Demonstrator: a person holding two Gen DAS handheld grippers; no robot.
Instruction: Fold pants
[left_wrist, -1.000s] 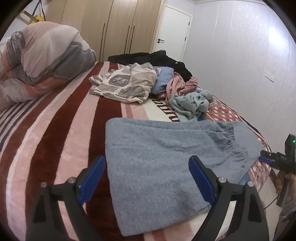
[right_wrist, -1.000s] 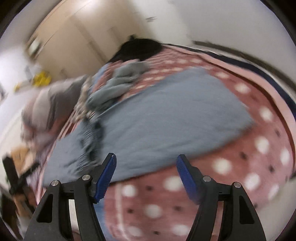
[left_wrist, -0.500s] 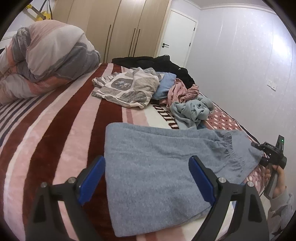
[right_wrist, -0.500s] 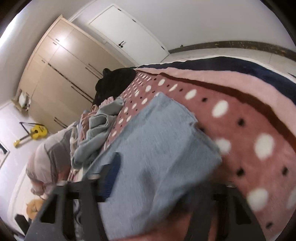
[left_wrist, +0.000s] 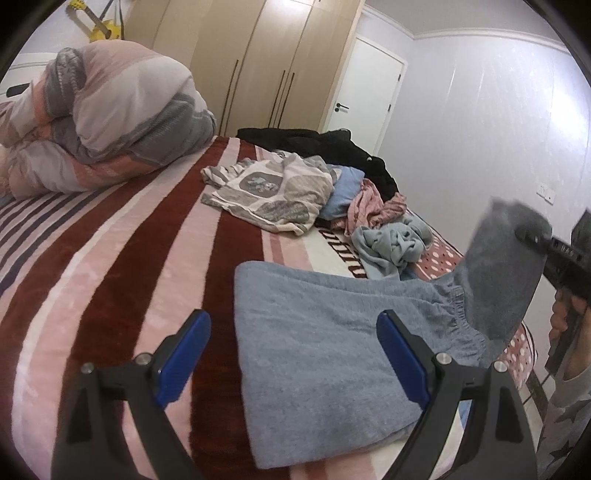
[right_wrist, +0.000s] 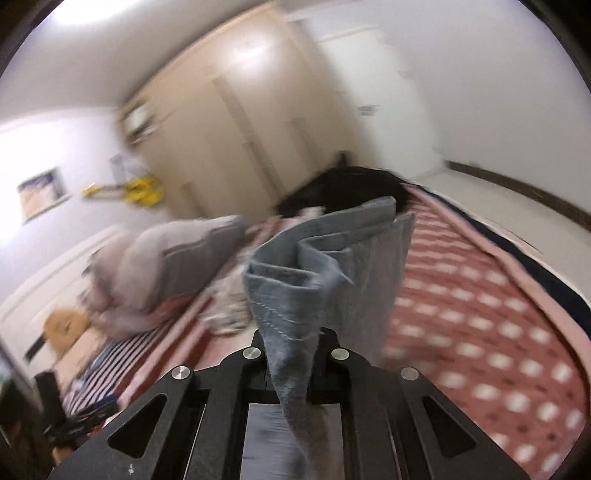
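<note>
Lifted clear of the bed a moment after lying flat, the right end of the grey-blue pants (left_wrist: 332, 332) is now rising in the right gripper (right_wrist: 291, 369), whose fingers are closed together and clamped on a bunched fold of the fabric. Half a second earlier that gripper was only reaching over the cloth at the bed's right side; now the pinched end is hanging from it above the polka-dot blanket (right_wrist: 480, 314), seen from the left wrist view as a raised grey flap at the far right. This appears to be the start of a fold, with the lifted end likely to be carried leftward over the rest of the garment.

The left gripper (left_wrist: 293, 363) is hovering low over the near edge of the pants, its blue pads wide apart and holding nothing, positioned much as it was a second ago. Most of the garment is lying flat across the near right of the striped blanket (left_wrist: 129, 258), its gathered waistband puckering just below the raised flap.

Open room is lying to the left, where the striped blanket is bare up to the rolled duvet (left_wrist: 110, 122) at the far left. A heap of loose clothes (left_wrist: 314, 199) is sitting just beyond the pants' far edge, close enough that a wide swing could drag into it. The bed's right edge is running just beside the lifted end, and the right wrist view is blurring with motion.
</note>
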